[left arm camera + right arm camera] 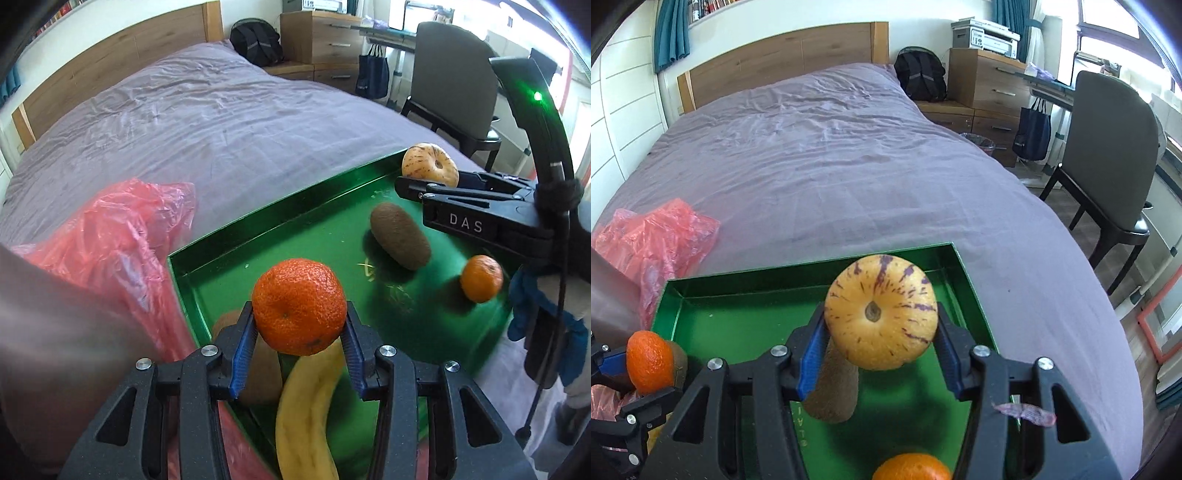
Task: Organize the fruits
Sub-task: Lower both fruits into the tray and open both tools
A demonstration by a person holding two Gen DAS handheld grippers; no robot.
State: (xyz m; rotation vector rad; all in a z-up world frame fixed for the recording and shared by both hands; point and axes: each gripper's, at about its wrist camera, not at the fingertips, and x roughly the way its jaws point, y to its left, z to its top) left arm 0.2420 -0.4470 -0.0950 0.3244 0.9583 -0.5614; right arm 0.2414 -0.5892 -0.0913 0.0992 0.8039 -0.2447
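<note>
My left gripper (300, 321) is shut on an orange mandarin (299, 306), held above the near left corner of the green tray (258, 221). A banana (310, 406) and a kiwi (258, 369) lie under it. My right gripper (881, 334) is shut on a yellow purple-streaked melon (882, 310) over the tray (746, 295); it also shows in the left wrist view (430, 164). Another kiwi (400, 236) and a small mandarin (480, 278) lie in the tray. The left gripper's mandarin shows at the right wrist view's left edge (648, 362).
The tray sits on a bed with a purple sheet (831, 166). A crumpled red plastic bag (110, 243) lies left of the tray. A grey chair (1108, 155), a wooden dresser (982, 81) and a black backpack (919, 74) stand beyond the bed.
</note>
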